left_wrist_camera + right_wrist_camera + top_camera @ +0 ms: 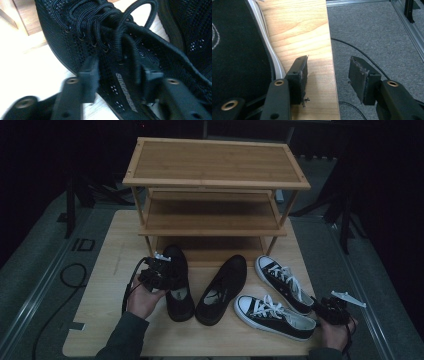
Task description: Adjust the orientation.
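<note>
A black mesh lace-up shoe [181, 292] [62, 32] stands on the left of the wooden table, toe toward the rack. My left gripper [167, 272] [118, 75] comes at it from the left. One pad lies against the outer side wall and the other sits on the tongue by the laces, so the jaws pinch the shoe's upper. Its partner, another black shoe [222, 290], lies just to the right. My right gripper [320, 306] [328, 75] hovers open over the table's right front edge, beside a black canvas sneaker [272, 317] [237, 62] with a white sole, holding nothing.
A second black-and-white sneaker [282, 282] lies behind the first. A three-tier bamboo shoe rack [215, 170] stands at the back of the table [115, 270]. Grey carpet [382, 37] with a black cable and metal rails surrounds the table.
</note>
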Demonstrator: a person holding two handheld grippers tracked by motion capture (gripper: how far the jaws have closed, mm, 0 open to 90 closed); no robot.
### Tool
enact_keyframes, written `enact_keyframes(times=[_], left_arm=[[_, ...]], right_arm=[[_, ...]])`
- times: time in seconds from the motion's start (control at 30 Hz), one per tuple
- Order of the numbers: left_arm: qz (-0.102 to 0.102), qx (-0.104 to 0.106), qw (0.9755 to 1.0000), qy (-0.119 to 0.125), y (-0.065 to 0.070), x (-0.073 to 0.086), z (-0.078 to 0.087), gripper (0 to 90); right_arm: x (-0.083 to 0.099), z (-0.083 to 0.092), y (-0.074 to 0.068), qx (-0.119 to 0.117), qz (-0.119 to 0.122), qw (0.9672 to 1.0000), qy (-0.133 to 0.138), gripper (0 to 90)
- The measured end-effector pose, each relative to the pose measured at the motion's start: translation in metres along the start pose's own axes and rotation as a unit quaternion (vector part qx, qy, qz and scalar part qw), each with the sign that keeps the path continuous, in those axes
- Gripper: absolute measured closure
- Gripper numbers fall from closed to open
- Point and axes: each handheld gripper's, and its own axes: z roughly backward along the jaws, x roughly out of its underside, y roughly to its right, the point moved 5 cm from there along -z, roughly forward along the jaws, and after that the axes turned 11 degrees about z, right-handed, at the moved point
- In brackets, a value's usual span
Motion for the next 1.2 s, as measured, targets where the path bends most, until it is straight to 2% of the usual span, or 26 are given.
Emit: enact_keyframes(times=[0.1, 0.4, 0.77, 1.2], left_arm=[[0.000, 0.001, 1.0000, 0.000, -0.002, 0.000, 0.003, 73.8], [-0.016, -0.006, 0.9998, -0.008, -0.009, 0.002, 0.008, 83.5], [0.000, 0.002, 1.0000, -0.007, -0.039, 0.004, 0.021, 86.5], [-0.019, 0.011, 0.9996, -0.017, -0.054, 0.004, 0.027, 87.0]], right_arm=[[0.000, 0.000, 0.000, 0.001, 0.000, 1.0000, 0.000, 49.0], [0.000, 0.000, 0.000, 0.001, 0.000, 1.0000, 0.000, 49.0], [0.000, 0.000, 0.000, 0.001, 0.000, 1.0000, 0.000, 49.1], [0.000, 0.000, 0.000, 0.000, 0.000, 1.0000, 0.000, 49.1]])
